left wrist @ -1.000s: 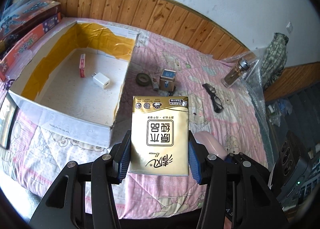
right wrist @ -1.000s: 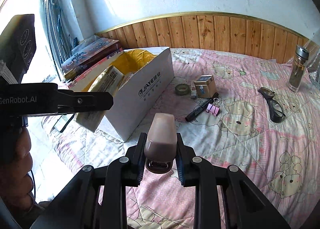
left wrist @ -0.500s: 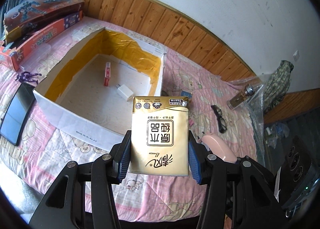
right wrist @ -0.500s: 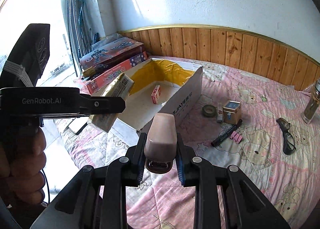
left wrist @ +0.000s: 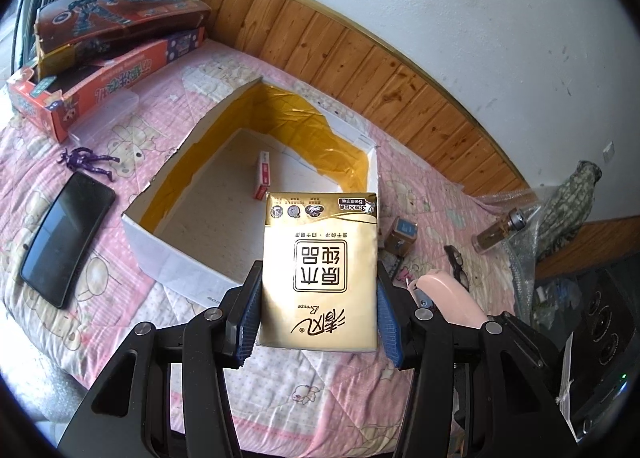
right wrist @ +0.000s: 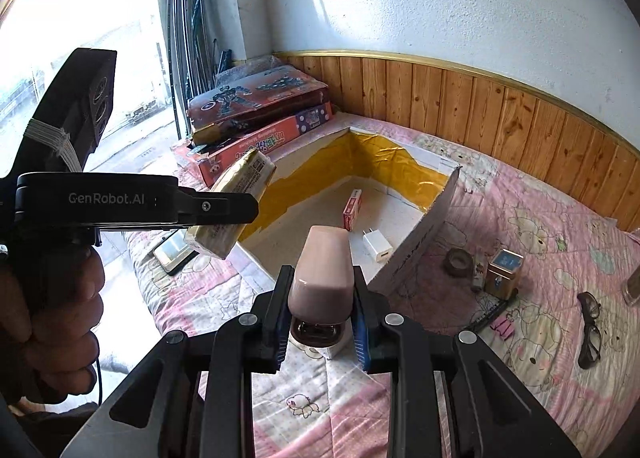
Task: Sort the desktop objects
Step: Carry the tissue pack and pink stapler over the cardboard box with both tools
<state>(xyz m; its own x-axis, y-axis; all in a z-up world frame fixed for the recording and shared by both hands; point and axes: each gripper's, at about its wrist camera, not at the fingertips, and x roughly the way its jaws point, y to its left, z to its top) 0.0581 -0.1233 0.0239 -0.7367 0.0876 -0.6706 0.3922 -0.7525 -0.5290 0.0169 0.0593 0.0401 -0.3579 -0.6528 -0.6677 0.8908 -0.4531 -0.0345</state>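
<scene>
Center frame we've got 2 items in the box [right wrist: 416,234] so far; left gripper [left wrist: 318,308] clamped on tissues [left wrist: 320,270], right gripper [right wrist: 322,318] clamped on stapler [right wrist: 322,270], glasses [right wrist: 590,330] etc. still out.

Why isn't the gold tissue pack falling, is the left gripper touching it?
Touching. In the left wrist view the left gripper presses its blue pads against both sides of the gold tissue pack, holding it above the box.

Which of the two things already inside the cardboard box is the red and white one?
The small carton lying deeper in the cardboard box, toward its yellow-lined back corner. The other item, the plain white charger plug, lies nearer the box's front wall.
</scene>
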